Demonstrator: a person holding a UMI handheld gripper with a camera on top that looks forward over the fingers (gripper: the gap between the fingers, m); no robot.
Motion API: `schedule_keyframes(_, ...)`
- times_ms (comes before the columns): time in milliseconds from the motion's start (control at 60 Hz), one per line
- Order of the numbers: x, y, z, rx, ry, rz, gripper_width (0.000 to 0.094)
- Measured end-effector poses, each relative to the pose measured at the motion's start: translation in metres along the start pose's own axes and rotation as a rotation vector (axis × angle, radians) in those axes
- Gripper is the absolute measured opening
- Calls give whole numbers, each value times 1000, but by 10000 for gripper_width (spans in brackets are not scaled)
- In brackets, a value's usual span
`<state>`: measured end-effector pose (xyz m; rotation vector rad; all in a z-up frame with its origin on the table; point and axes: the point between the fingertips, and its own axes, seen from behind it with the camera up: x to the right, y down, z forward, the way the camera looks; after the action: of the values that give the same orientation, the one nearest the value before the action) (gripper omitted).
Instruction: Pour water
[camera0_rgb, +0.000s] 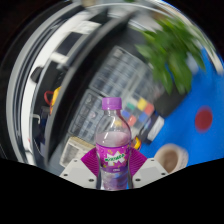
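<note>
My gripper (114, 168) is shut on a clear plastic bottle (114, 135) with a purple cap (111, 102) and a purple label. Both magenta pads (93, 161) press on the label's sides. The bottle stands upright between the fingers and is held above the desk. A tan paper cup (171, 157) stands on the blue surface (195, 95), just to the right of the fingers and lower than the bottle.
A keyboard (122, 75) lies beyond the bottle. A green plant (175, 52) stands at the far right. A red round thing (204, 119) lies on the blue surface. A small box (74, 150) is left of the fingers; dark equipment is further left.
</note>
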<state>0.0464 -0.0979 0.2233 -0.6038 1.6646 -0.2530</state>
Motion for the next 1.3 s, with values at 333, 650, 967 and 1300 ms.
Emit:
schedule_keyframes(333, 50, -156, -18, 246, 226, -872, 360)
schedule_keyframes(650, 172, -163, -10, 156, 367, -958, 360)
schedule_keyframes(967, 209, -145, -9, 184, 332, -968, 380)
schedule_keyframes(1300, 222, -139, -16, 137, 379, -899, 661)
